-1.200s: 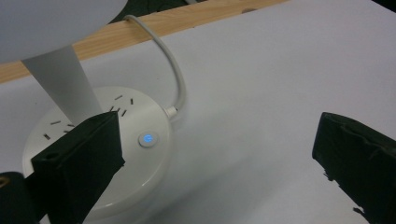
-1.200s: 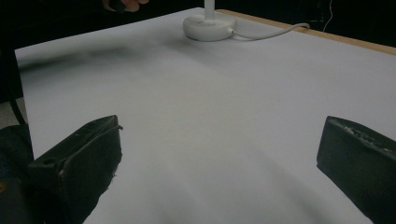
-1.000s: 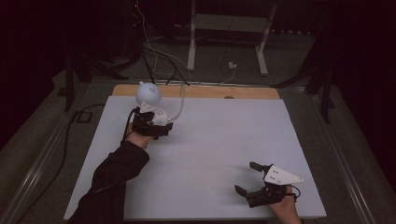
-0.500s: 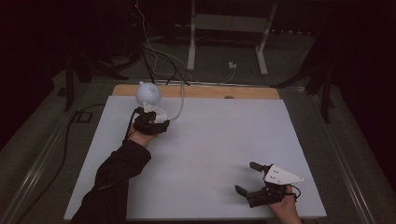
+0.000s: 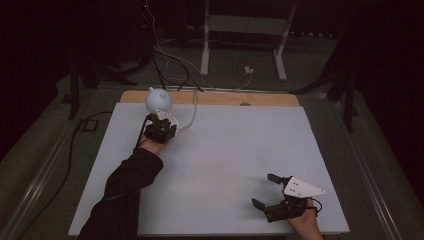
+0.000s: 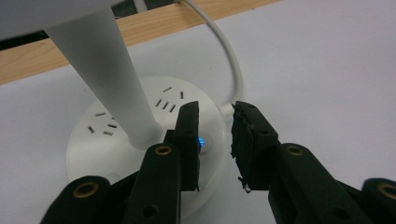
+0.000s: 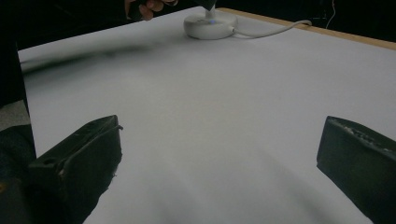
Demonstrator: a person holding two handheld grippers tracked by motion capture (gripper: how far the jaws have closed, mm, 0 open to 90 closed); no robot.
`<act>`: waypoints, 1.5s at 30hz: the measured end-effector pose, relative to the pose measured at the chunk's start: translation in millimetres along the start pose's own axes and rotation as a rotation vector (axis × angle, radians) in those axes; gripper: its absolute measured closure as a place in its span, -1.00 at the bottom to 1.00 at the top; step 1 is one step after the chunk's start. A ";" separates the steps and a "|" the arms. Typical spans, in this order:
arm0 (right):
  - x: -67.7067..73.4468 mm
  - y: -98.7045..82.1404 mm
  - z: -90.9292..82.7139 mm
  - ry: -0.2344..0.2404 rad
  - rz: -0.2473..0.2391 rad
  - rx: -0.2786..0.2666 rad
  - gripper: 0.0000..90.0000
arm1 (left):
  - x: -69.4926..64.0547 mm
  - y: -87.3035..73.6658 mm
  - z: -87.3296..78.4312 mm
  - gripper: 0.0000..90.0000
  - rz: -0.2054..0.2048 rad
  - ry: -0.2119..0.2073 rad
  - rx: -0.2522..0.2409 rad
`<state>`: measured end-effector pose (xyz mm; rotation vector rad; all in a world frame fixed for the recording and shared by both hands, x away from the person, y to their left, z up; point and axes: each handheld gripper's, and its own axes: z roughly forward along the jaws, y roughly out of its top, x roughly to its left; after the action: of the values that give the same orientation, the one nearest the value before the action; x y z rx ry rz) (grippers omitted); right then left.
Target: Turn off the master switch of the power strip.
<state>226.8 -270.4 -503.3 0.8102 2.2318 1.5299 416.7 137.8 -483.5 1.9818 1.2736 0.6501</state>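
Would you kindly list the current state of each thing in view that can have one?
Desk lamp: upright on the table, head unlit, small blue light glowing on its base.
Lamp cord: attached to the base, trailing off the far edge.
Left gripper: jaws just closing, narrow gap above the base, gripping nothing.
Right gripper: wide open, empty.

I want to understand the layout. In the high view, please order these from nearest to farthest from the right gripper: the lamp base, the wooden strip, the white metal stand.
1. Lamp base, far left, by the left gripper.
2. Wooden strip, along the table's far edge.
3. White metal stand, on the floor beyond the table.

Reference: right gripper.
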 end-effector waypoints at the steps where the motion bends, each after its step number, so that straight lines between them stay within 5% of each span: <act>1: -0.1 0.0 0.0 0.000 0.000 0.000 -1.00 | -0.4 -0.2 1.0 0.72 0.007 0.005 0.001; 6: -0.2 -0.2 0.2 0.001 0.001 0.001 -1.00 | 0.7 -1.8 4.9 1.00 0.026 0.032 -0.013; 15: -0.1 -0.2 0.2 0.004 0.002 0.001 -1.00 | 2.1 -5.7 14.2 1.00 0.029 0.020 -0.030; 19: 0.1 -0.1 0.4 0.008 0.004 0.002 -1.00 | -1.1 -8.3 18.4 1.00 0.063 0.024 -0.020; 29: 0.5 -0.4 1.3 0.011 0.000 0.008 -1.00 | -8.1 -17.3 24.9 1.00 0.214 0.128 -0.021; 38: 1.0 -0.5 1.7 0.011 -0.003 0.013 -1.00 | -13.0 -21.4 27.7 1.00 0.297 0.151 -0.029; 45: 1.1 -0.5 1.6 0.012 -0.003 0.015 -1.00 | -13.0 -20.0 27.5 1.00 0.300 0.152 -0.014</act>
<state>226.7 -268.7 -504.4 0.8039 2.2546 1.5219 419.8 124.0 -517.0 2.1665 1.0598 0.9676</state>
